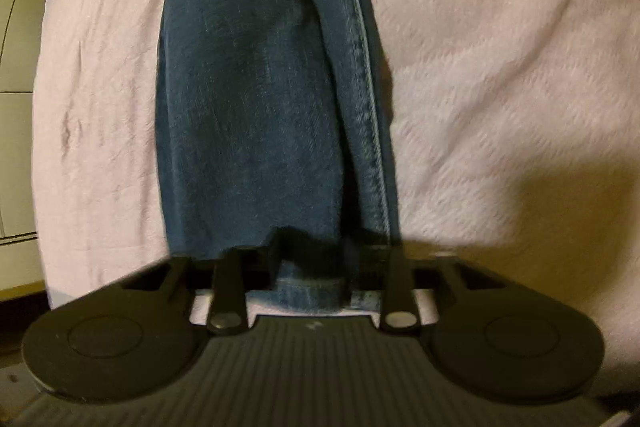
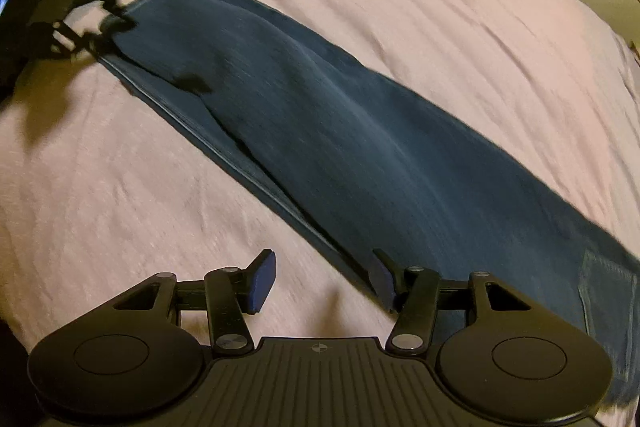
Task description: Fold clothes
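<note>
left wrist view, far left: pale floor or furniture edge (image 1: 16, 147) showing beside the bed, blurry.
bedspread: pinkish-white textured cover (image 1: 500, 67) fills most of the frame, wrinkled.
jeans: blue denim (image 1: 256, 107) runs from top centre down to bottom centre, legs stacked, stitched seam along right side.
left gripper: (image 1: 310, 267) bottom centre, clamped on the jeans hem; cuff bunched between the fingers, pads hidden by cloth.
right wrist view, upper left: left gripper (image 2: 108, 39) seen from outside, dark and blurred, at the far end of the jeans.
jeans in this view: (image 2: 360, 147) lie diagonally from upper left to lower right on the bedspread (image 2: 120, 187), back pocket at right edge.
right gripper: (image 2: 320, 279) bottom centre, fingers spread apart, holding nothing; blue pads (image 2: 262, 281) visible, right finger over the jeans edge, left finger over bare cover.
</note>
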